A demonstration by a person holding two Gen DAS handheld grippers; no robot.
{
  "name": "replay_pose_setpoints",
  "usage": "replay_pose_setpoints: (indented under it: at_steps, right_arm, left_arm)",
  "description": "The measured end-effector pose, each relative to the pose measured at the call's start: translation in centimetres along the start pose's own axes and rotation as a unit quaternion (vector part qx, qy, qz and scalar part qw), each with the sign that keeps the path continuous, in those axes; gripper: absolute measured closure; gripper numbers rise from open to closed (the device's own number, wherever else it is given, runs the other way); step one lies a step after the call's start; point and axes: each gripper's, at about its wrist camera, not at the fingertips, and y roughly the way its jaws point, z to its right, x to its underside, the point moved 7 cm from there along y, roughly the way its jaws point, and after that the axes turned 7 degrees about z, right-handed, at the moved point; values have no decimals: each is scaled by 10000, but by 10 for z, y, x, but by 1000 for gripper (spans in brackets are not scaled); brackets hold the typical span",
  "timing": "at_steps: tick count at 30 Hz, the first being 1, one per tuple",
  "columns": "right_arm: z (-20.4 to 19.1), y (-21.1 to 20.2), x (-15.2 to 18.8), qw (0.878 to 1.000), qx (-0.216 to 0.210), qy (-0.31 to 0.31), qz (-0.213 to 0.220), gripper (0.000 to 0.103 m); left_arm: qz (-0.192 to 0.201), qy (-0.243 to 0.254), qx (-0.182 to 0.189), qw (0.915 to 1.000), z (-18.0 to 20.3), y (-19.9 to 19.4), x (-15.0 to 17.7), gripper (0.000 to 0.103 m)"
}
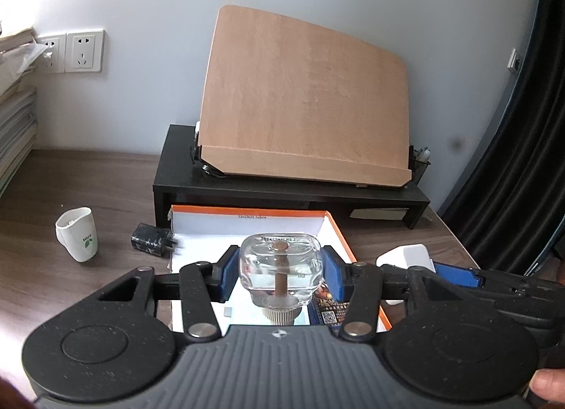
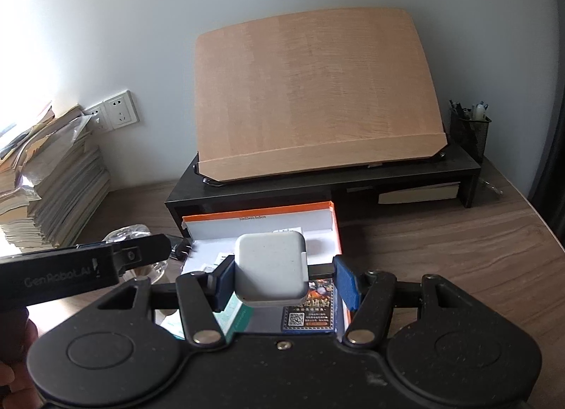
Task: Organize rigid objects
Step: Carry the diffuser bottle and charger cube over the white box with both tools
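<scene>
Your glass bottle (image 1: 280, 269) covers much of the orange-edged box (image 1: 337, 229) floor, and the printed date on it is too small to read. The white charger (image 2: 271, 273) hides the box's middle from your right wrist camera. The paper stack (image 2: 42, 190) runs off the left edge. The pen holder's (image 2: 469, 130) contents blur together.

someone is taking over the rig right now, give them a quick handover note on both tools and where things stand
Left tool: shut on the glass bottle, held above the orange-edged box.
Right tool: holds the white charger over the same box; its right pad looks slightly clear, so the grip may be loose.
Done: box already has packets.
Left: set both in; the black adapter and white cup remain on the desk.
</scene>
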Motion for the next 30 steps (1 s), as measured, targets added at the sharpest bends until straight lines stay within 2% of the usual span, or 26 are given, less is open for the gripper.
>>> replay_pose_setpoints:
  at_steps: [9,30]
  right_arm:
    - [-4,6,-6,10000,-51,-28,14,33]
    - [2,17,-4,9999,57,-40,-86,33]
  left_arm:
    - [-5,15,-182,9998,-1,5,-7,53]
    - [-159,52,-144,9998,7,26,-11,53]
